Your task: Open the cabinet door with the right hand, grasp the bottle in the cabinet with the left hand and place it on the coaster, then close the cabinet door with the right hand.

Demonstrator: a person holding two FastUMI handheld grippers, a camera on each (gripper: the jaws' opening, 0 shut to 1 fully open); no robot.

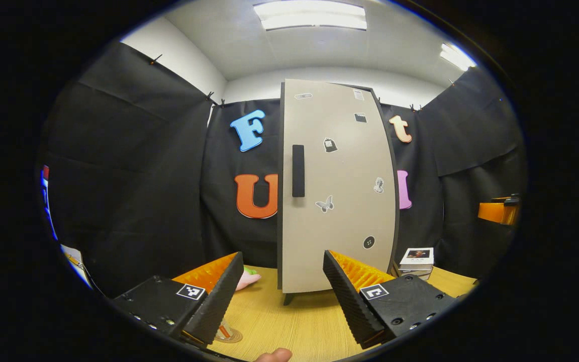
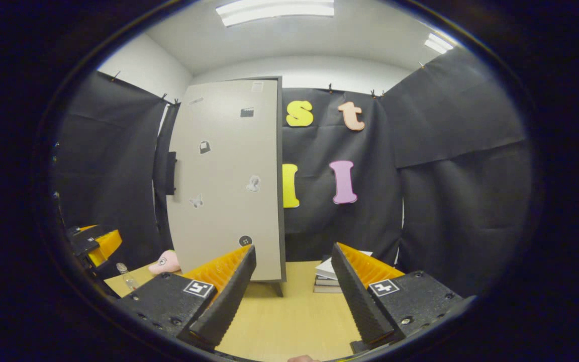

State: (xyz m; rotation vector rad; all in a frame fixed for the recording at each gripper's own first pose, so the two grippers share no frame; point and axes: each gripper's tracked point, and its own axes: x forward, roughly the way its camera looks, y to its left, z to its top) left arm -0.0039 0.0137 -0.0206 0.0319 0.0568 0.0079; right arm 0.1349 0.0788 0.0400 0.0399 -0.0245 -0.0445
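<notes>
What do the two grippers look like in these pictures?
The left gripper and right gripper look alike: two wedge-shaped, ribbed fingers on black blocks with screws, each block carrying a small square black-and-white marker.

No wording could be made out: the stickers [image 1: 329, 145] on the cabinet door [image 1: 337, 221] were too small to read, as were the covers of the stacked books [image 1: 416, 257] beside it.

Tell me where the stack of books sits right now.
The stack of books lies on the wooden table just right of the closed cabinet, against the black cloth wall; in the right gripper view it shows between the gripper's own fingers.
</notes>
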